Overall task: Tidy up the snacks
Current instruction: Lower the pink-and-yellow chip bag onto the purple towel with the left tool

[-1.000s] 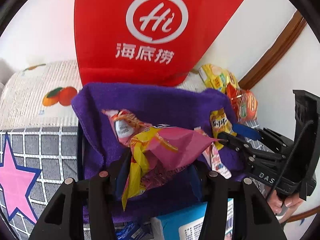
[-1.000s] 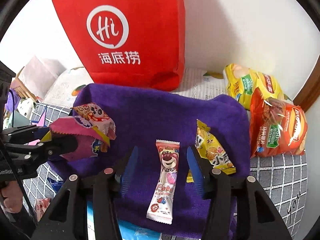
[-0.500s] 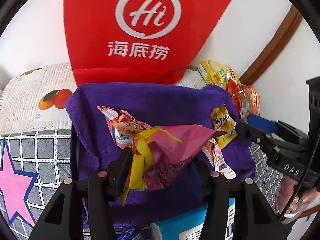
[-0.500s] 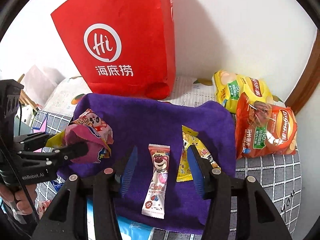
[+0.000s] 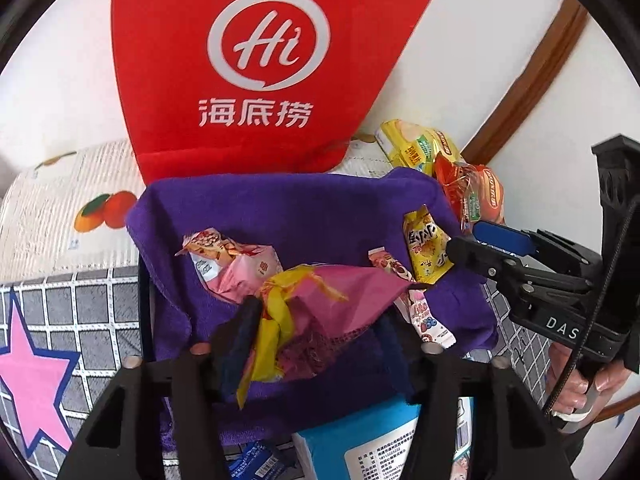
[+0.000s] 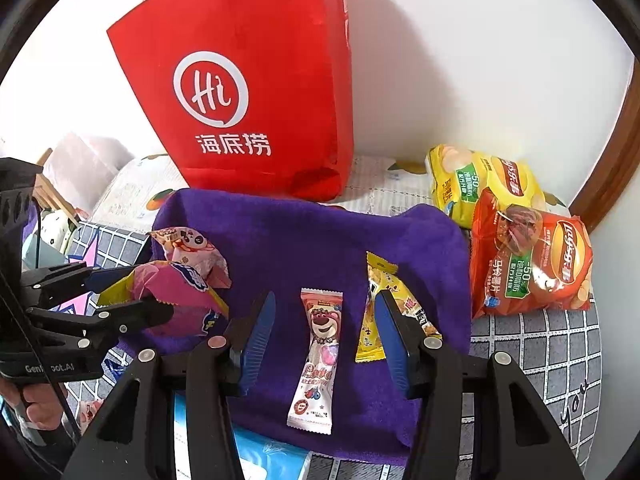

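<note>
My left gripper [image 5: 316, 320] is shut on a pink and yellow snack packet [image 5: 320, 312] and holds it over the purple towel [image 5: 304, 212]; it shows in the right wrist view [image 6: 176, 296] too. A pink panda packet [image 6: 188, 250] lies on the towel's left. My right gripper [image 6: 324, 332] is open above a pink bear candy stick [image 6: 318, 360], with a yellow snack packet [image 6: 380, 312] beside its right finger. A red bag [image 6: 248, 92] stands behind the towel.
Two chip bags, yellow [image 6: 484, 184] and orange [image 6: 528, 256], lie at the right near a wooden frame. A blue and white box [image 5: 384, 444] sits at the towel's near edge. The checked cover [image 6: 552, 352] lies underneath, with a wall behind.
Both grippers have drawn back and risen a little. The left still holds the pink and yellow packet. The right gripper stays open over the bear candy stick.
</note>
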### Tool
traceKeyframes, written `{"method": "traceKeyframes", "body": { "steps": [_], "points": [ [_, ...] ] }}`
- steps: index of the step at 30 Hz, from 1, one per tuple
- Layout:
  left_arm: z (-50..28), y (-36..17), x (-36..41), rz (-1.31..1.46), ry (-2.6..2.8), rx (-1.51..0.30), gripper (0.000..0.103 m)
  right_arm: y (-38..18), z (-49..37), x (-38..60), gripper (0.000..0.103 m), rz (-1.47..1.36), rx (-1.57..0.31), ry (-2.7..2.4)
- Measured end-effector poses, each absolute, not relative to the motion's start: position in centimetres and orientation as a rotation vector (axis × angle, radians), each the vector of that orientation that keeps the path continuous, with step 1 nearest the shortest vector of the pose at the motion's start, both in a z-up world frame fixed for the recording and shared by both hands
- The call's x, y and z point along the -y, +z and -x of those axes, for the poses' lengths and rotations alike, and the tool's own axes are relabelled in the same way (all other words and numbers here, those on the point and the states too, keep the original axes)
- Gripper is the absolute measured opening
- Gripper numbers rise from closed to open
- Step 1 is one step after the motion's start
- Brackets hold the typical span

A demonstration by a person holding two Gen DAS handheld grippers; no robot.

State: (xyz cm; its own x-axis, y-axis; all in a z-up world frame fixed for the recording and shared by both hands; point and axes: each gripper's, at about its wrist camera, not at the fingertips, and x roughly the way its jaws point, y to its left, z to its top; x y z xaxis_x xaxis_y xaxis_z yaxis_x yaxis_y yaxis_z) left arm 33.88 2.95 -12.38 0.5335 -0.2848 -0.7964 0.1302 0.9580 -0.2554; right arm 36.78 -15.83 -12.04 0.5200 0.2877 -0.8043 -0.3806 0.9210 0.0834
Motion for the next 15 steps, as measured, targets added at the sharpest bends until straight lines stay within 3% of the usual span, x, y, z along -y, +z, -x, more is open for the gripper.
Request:
{"method": "traceKeyframes", "body": {
  "steps": [9, 15],
  "points": [
    [-33.1, -11.1, -2.4, 0.167, -0.255, -0.825, 0.048, -11.7, -36.6, 16.0, 0.051, 0.104, -0.936, 0.400],
    [-33.9, -12.0, -2.4, 0.167, -0.217, -0.837, 0.048, -11.6, -36.7, 16.1, 0.051, 0.096, -0.938, 0.399]
  ]
}}
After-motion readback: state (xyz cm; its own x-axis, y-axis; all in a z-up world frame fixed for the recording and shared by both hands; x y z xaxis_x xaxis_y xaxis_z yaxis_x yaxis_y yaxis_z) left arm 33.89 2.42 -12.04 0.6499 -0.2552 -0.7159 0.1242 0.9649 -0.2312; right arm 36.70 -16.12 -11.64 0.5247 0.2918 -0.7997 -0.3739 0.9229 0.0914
